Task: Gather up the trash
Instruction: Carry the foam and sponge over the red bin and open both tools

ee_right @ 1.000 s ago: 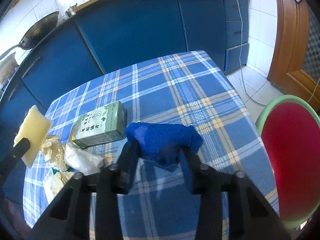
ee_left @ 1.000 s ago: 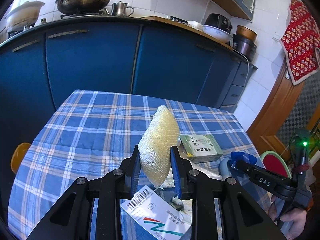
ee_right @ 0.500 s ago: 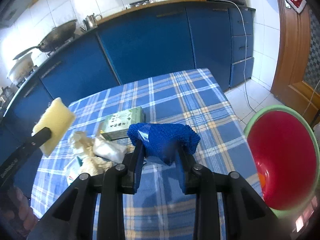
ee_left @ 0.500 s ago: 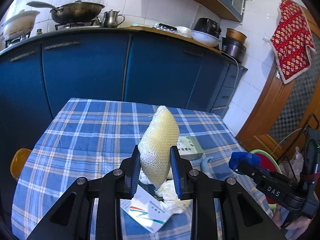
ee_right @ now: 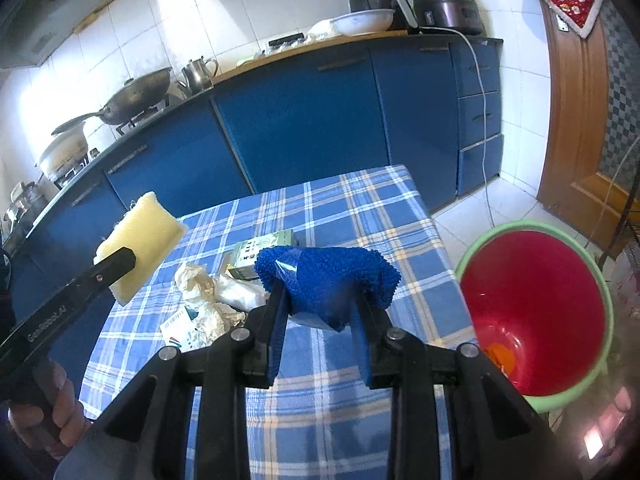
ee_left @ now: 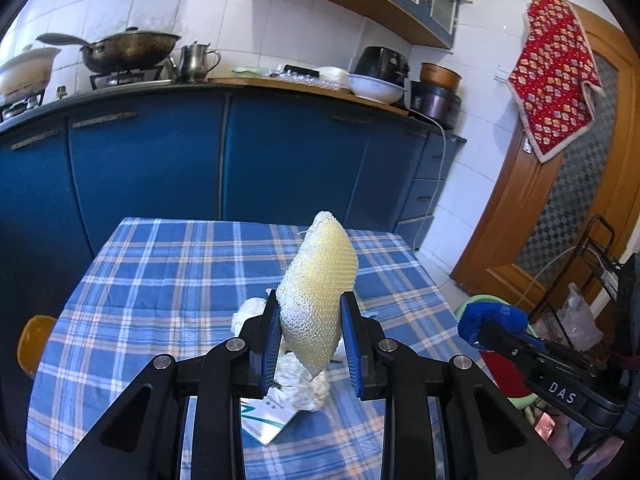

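My left gripper [ee_left: 310,340] is shut on a pale yellow mesh sponge [ee_left: 318,292], held upright above the checked tablecloth [ee_left: 160,280]. In the right wrist view the same sponge [ee_right: 140,246] hangs at the left in that gripper [ee_right: 116,264]. My right gripper [ee_right: 320,312] is shut on a blue knobbly cloth [ee_right: 326,276], seen from the left as a blue cloth [ee_left: 492,320] over the table's right edge. On the table lie crumpled tissues [ee_right: 200,284], a barcoded packet [ee_right: 180,330] and a green box [ee_right: 262,252]. A red bin with a green rim [ee_right: 532,312] stands on the floor at the right.
Blue kitchen cabinets [ee_left: 280,152] run behind the table, with a wok [ee_left: 128,50], kettle and bowls on the counter. A wooden door [ee_left: 560,208] and a wire rack [ee_left: 596,256] stand at the right. A person's hand [ee_right: 52,404] grips the left handle.
Both grippers have risen and drawn back from the table with the sponge and the blue cloth still held. The red bin has come further into the right wrist view.
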### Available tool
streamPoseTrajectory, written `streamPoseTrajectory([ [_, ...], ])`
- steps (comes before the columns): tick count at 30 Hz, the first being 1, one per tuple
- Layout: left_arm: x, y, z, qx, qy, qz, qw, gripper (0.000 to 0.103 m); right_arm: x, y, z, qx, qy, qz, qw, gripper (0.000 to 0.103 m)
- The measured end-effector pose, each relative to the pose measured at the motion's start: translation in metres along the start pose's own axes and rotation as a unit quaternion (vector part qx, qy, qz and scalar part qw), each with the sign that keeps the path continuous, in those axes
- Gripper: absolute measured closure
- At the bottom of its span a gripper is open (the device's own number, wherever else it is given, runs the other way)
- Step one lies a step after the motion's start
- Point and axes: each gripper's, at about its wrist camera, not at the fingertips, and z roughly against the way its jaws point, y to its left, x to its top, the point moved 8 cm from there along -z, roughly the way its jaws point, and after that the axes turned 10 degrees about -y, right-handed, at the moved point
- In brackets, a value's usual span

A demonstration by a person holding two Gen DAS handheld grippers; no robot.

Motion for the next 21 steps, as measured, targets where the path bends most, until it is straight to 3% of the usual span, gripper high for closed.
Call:
streamPoseTrajectory([
  [21, -0.012, -0.072, -0.012, -0.060, 0.021, -0.038, 0.9972, 0.074, 0.005, -0.074, 0.045, -0.053, -0.036, -0.050, 0.997, 0.070],
])
